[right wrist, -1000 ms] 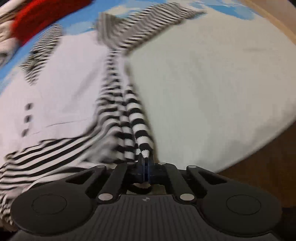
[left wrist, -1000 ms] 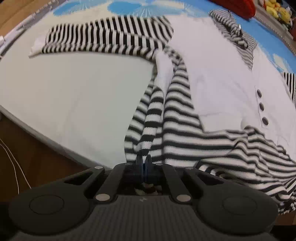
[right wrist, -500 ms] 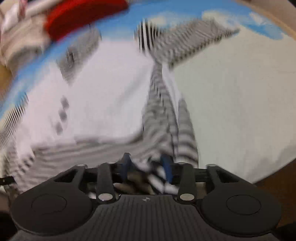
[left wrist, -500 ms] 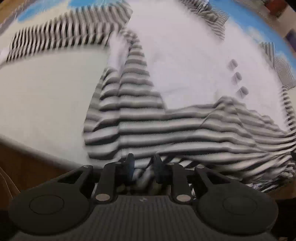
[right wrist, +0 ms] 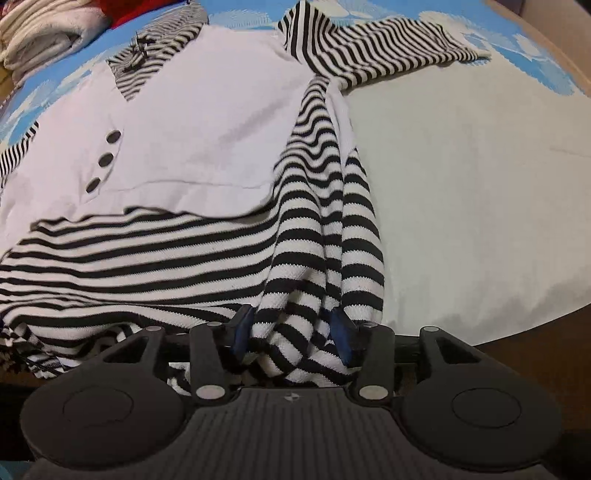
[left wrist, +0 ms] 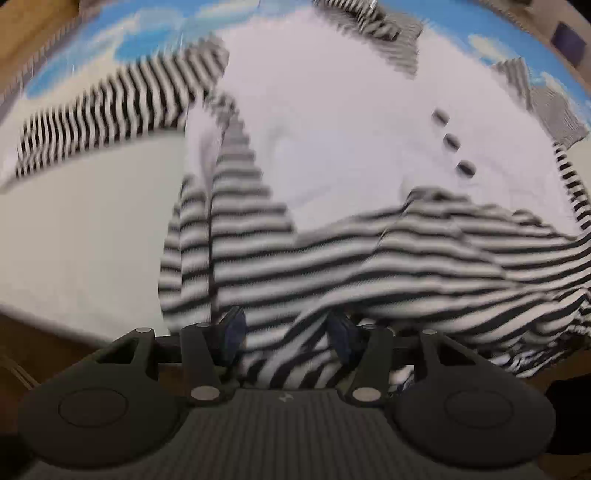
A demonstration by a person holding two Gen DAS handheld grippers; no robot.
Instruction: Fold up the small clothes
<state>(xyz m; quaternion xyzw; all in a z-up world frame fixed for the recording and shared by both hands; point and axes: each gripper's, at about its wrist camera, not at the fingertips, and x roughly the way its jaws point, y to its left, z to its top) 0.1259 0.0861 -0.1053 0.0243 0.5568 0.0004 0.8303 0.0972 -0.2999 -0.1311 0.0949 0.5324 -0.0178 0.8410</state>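
Note:
A white knitted top [left wrist: 332, 129] with black-and-white striped sleeves, a striped lower part and three dark buttons [right wrist: 105, 159] lies flat on the bed. Its striped hem [left wrist: 369, 266] is pulled up and folded back over the white body [right wrist: 207, 122]. My left gripper [left wrist: 286, 330] is at the hem's left corner. Its jaws are opening, and loose striped cloth lies between them. My right gripper [right wrist: 291, 328] stands open at the right corner, with a bunch of striped cloth [right wrist: 295, 332] slack between its blue pads. One sleeve spreads out to each side [left wrist: 110, 107] [right wrist: 388, 44].
The top rests on a pale sheet [right wrist: 461, 203] over a blue cloud-patterned cover [left wrist: 147, 40]. Folded pale clothes [right wrist: 44, 29] and something red [right wrist: 122, 9] sit at the far left in the right wrist view. Brown floor shows past the bed's near edge [right wrist: 535, 350].
Both grippers were shut on the striped hem a second ago and have opened. The cloth now lies loose between their fingers. Both views have swung toward the garment's middle.

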